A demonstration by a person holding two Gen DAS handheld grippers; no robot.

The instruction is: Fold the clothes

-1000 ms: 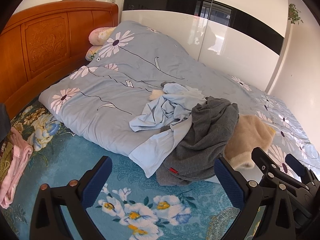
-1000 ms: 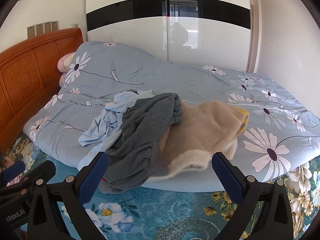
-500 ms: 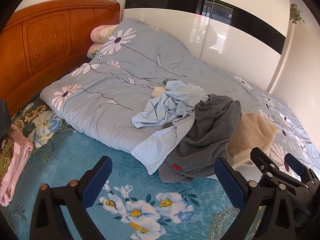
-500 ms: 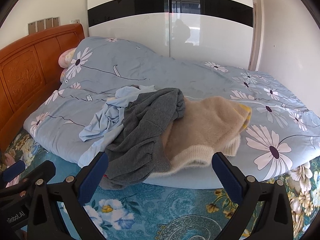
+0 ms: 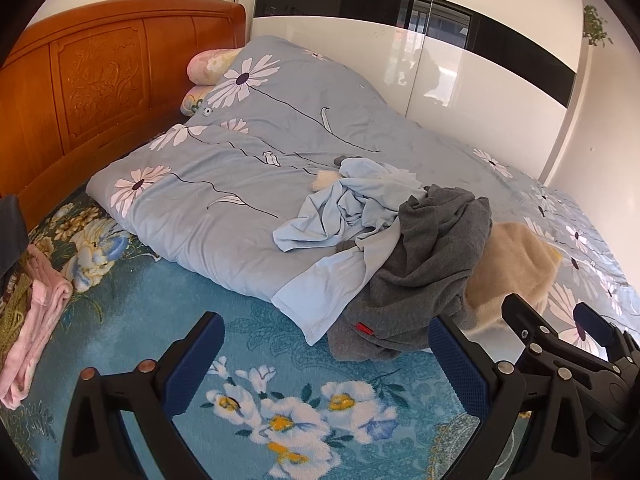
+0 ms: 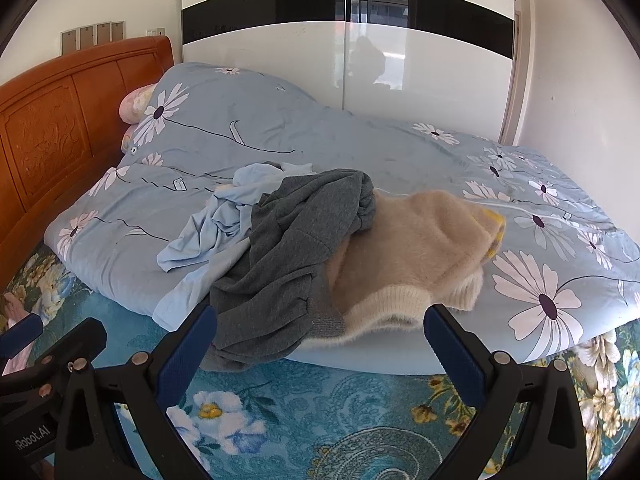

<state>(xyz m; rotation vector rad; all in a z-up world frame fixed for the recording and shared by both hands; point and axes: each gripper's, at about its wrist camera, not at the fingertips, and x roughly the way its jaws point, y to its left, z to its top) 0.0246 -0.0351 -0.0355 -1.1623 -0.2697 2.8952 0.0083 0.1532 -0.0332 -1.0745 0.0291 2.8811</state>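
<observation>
A heap of clothes lies on the folded blue daisy quilt [image 5: 208, 216] [image 6: 440, 168]. A crumpled light blue shirt [image 5: 352, 208] [image 6: 212, 228] is at the left, a grey sweatshirt [image 5: 432, 264] [image 6: 296, 248] drapes over the quilt's front edge in the middle, and a fluffy beige sweater [image 5: 516, 264] [image 6: 416, 248] is at the right. My left gripper [image 5: 326, 354] hovers open over the teal floral sheet, just before the grey sweatshirt's hem. My right gripper [image 6: 320, 344] is open too, with its fingers either side of the grey hem and the beige cuff. Neither touches cloth.
An orange wooden headboard [image 5: 100, 72] and pink pillows [image 5: 208, 64] stand at the left. Glossy white wardrobe doors [image 6: 344, 64] back the bed. Folded pink cloth [image 5: 32, 320] lies at the far left on the teal floral sheet [image 5: 280, 412]. The right gripper's body [image 5: 576, 356] shows beside the left one.
Both grippers have crept forward toward the heap, so the clothes sit slightly larger and lower in view. The jaws have stayed open and the clothes have not moved.
</observation>
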